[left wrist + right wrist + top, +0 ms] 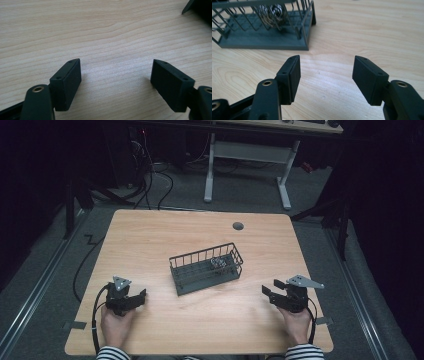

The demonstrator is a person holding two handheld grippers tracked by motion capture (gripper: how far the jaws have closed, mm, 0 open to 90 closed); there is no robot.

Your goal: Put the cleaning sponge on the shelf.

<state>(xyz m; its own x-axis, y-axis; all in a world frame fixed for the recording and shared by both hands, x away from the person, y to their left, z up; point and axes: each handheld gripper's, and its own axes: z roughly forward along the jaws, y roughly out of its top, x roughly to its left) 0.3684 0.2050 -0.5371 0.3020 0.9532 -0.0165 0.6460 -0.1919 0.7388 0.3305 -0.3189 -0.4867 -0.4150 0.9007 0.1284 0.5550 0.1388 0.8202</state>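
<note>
Both my tongs, left gripper & right gripper, sit open & empty on the light wood table; next, I'd guess, reach w/ right for the crumpled shiny metal ball in the dark grey wire basket.

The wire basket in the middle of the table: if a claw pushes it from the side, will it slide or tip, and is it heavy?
The wire basket will probably slide, not tip: it is low and long on a flat solid base. It is likely light, since its walls are thin open bars. The shiny metal ball inside may roll or shift when the basket moves.
</note>
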